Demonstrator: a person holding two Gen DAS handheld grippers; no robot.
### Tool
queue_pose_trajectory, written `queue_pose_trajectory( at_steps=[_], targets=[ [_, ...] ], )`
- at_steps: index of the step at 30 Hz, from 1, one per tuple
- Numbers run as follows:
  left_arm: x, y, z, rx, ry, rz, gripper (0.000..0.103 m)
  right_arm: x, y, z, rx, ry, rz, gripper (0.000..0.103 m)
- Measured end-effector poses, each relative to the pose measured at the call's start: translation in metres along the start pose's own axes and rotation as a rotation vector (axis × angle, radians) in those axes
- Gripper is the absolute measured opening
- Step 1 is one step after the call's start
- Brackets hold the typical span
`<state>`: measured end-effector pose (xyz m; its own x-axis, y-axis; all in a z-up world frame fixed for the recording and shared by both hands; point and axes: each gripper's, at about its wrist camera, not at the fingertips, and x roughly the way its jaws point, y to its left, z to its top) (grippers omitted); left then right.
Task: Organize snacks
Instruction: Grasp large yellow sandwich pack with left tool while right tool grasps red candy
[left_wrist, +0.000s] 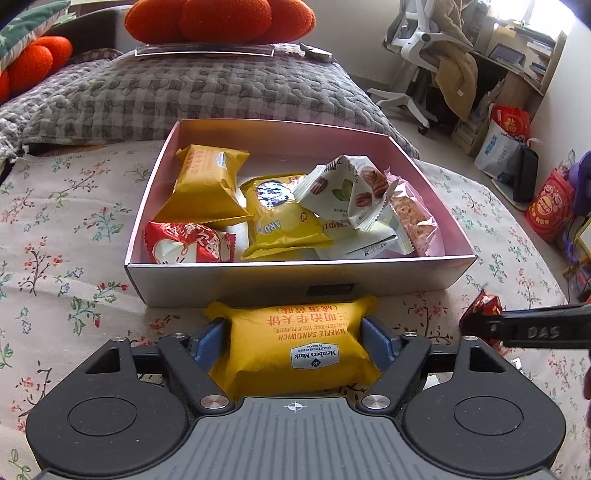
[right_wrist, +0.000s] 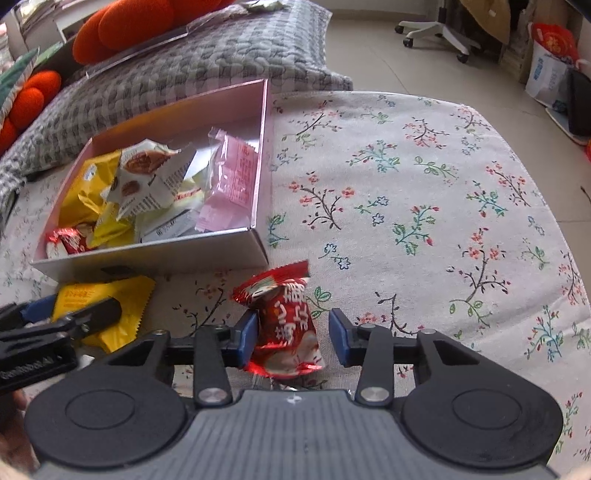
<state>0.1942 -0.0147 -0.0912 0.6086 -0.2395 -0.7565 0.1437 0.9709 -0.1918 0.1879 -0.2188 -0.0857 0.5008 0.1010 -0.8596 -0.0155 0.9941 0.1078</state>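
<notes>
A: Gripping already? The left gripper (left_wrist: 294, 343) has both pads against the yellow waffle packet (left_wrist: 295, 349), just outside the box's (left_wrist: 295, 275) near wall.

B: The right gripper (right_wrist: 293, 338) straddles the red snack (right_wrist: 286, 325), 1 pad touching, the other apart, poised for boxing.

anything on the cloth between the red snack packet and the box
No. In the right wrist view only bare floral cloth separates the red snack packet from the box; the yellow waffle sandwich packet lies off to the side.
</notes>
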Motion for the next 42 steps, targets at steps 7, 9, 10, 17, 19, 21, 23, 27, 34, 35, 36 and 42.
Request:
queue_pose_trajectory(
  at_steps=[7, 9, 10, 17, 19, 21, 23, 27, 34, 35, 36, 42],
  targets=[
    [-0.008, 0.007, 0.004, -0.040, 0.005, -0.030, 0.066, -0.005, 0.006, 0.001, 0.008, -0.006, 0.048, 0.023],
    [-0.008, 0.006, 0.003, -0.031, 0.004, -0.027, 0.066, -0.009, 0.007, 0.001, 0.013, -0.012, 0.063, 0.023],
    [-0.008, 0.005, 0.003, -0.029, 0.003, -0.026, 0.066, -0.011, 0.008, 0.001, 0.016, -0.017, 0.068, 0.023],
    [-0.002, -0.009, 0.000, 0.073, 0.011, -0.023, 0.079, -0.023, 0.006, 0.003, 0.034, -0.063, 0.080, 0.023],
    [0.003, -0.015, -0.004, 0.110, 0.013, -0.021, 0.091, -0.025, 0.006, 0.003, 0.044, -0.070, 0.093, 0.023],
    [0.006, -0.018, -0.007, 0.131, 0.009, -0.020, 0.096, -0.029, 0.005, 0.002, 0.057, -0.078, 0.110, 0.023],
    [0.010, -0.022, -0.010, 0.152, 0.011, -0.026, 0.103, -0.032, 0.004, 0.002, 0.061, -0.088, 0.115, 0.023],
    [0.017, -0.034, -0.017, 0.240, 0.006, 0.031, 0.103, -0.037, 0.002, 0.003, 0.071, -0.107, 0.125, 0.023],
    [0.015, -0.040, -0.023, 0.288, -0.007, 0.056, 0.099, -0.043, -0.001, 0.005, 0.086, -0.137, 0.145, 0.023],
    [0.014, -0.040, -0.023, 0.288, -0.008, 0.056, 0.098, -0.044, -0.001, 0.005, 0.086, -0.138, 0.148, 0.023],
    [0.013, -0.040, -0.023, 0.290, -0.009, 0.057, 0.095, -0.045, -0.001, 0.005, 0.086, -0.140, 0.150, 0.023],
    [0.008, -0.039, -0.021, 0.279, -0.014, 0.051, 0.084, -0.048, -0.005, 0.005, 0.101, -0.153, 0.165, 0.023]
  ],
)
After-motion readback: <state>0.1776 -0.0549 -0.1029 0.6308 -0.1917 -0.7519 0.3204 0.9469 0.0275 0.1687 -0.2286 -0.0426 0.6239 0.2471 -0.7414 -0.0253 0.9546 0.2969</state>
